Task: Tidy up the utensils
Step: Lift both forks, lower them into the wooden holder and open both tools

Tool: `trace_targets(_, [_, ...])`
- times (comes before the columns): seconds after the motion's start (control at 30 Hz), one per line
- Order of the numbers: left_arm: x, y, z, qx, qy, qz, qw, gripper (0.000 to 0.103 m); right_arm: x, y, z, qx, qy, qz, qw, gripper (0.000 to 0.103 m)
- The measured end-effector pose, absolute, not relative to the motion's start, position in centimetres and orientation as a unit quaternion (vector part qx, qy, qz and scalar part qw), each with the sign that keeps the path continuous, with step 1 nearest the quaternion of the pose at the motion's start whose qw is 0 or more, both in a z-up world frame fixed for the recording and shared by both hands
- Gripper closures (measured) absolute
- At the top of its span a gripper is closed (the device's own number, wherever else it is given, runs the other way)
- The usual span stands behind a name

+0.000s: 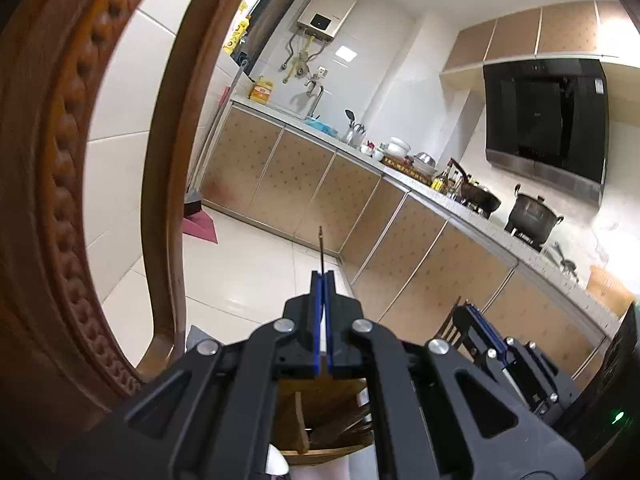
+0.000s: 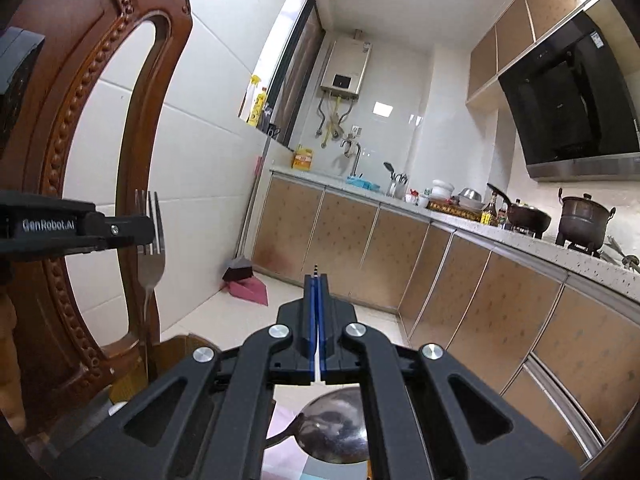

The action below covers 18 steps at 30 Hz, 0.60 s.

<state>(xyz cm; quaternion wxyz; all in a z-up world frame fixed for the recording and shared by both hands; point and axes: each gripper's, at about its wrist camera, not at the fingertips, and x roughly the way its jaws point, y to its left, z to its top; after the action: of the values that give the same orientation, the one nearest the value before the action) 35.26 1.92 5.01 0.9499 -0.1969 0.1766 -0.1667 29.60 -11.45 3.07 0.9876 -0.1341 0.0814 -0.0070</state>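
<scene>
Both grippers are being held nearly level, tipped slightly downward, side by side before a carved wooden chair (image 2: pixel 80 120) facing the kitchen counter (image 2: pixel 460 222). The left gripper (image 2: pixel 154 226) is being kept clamped on a fork (image 2: pixel 151 264), which is being held upright with tines up, near the chair back. The right gripper (image 2: pixel 317 280) is being kept pinched on a thin metal handle, probably that of the spoon (image 2: pixel 332 428) whose bowl is being seen below the jaws. A wooden holder (image 1: pixel 320 420) with utensils is being glimpsed beneath the left gripper.
</scene>
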Motion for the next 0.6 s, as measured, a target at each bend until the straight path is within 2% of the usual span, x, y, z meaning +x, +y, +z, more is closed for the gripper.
trace_targets(0.23, [35.7,2.0,1.4,-0.202,0.195,-0.157,0.947,0.101,30.4,-10.3,0.7,-0.147,0.092,0.006,0.985,0.101])
trace_targets(0.6, [34.2,2.5,-0.4,-0.195,0.213,-0.142,0.947,0.101,30.8,-10.5,-1.0,-0.129,0.135,0.013,0.982,0.101])
